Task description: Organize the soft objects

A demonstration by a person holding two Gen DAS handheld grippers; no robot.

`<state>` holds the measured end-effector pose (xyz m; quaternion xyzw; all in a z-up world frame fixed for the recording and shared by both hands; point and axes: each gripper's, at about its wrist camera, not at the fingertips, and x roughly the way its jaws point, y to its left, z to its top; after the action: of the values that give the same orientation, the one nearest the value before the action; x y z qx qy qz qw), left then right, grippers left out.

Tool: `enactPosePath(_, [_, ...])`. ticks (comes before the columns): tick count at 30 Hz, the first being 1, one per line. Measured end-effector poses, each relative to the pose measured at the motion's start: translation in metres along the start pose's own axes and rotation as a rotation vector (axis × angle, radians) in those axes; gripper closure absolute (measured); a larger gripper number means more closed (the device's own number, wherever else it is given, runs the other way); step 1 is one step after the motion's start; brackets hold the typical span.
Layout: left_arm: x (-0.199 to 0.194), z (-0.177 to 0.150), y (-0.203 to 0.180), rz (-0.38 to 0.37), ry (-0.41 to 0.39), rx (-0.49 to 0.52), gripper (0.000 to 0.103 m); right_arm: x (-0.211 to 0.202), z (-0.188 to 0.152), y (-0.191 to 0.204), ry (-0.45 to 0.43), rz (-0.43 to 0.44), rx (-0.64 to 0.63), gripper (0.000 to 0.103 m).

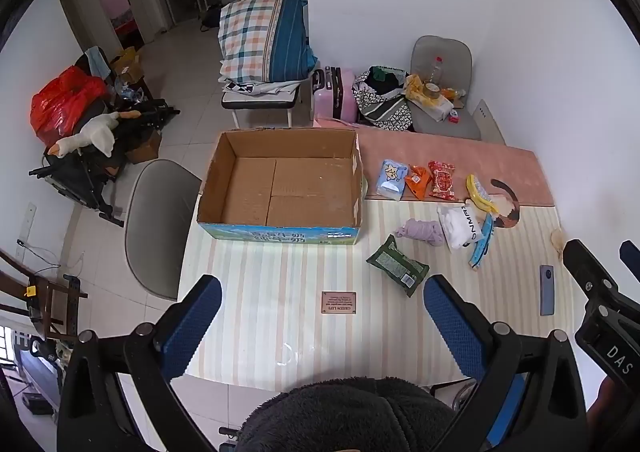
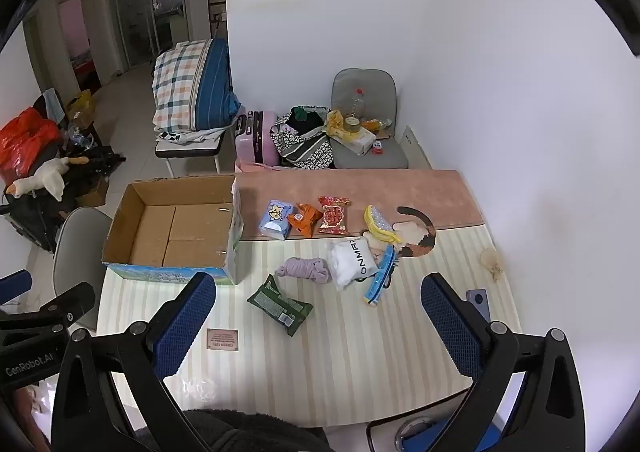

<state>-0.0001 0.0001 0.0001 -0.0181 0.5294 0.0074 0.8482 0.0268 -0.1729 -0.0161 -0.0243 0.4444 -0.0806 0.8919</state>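
Note:
An open, empty cardboard box [image 1: 280, 188] [image 2: 172, 232] stands at the table's far left. To its right lie soft packs: a blue tissue pack [image 1: 391, 179] [image 2: 275, 219], an orange packet [image 1: 417, 181], a red packet [image 1: 442, 180] [image 2: 334, 214], a yellow item [image 1: 478, 194], a white pouch [image 1: 460, 226] [image 2: 352, 260], a lilac cloth bundle [image 1: 422, 232] [image 2: 306, 270], a blue flat pack [image 1: 482, 244] and a green pack [image 1: 398, 266] [image 2: 280, 304]. My left gripper [image 1: 322, 314] and right gripper [image 2: 318, 310] are open and empty above the near table.
A phone [image 1: 547, 289] [image 2: 478, 302] lies at the table's right. A small label plate [image 1: 338, 302] lies near the front. A grey chair [image 1: 160, 224] stands left of the table. A suitcase [image 1: 334, 96] and another loaded chair [image 1: 440, 92] stand behind.

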Motion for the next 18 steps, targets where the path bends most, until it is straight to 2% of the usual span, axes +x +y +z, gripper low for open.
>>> enactPosePath(18, [0.002,0.007,-0.004,0.001,-0.001,0.011,0.000,0.005,0.001,0.000,0.008,-0.007,-0.006,0.000])
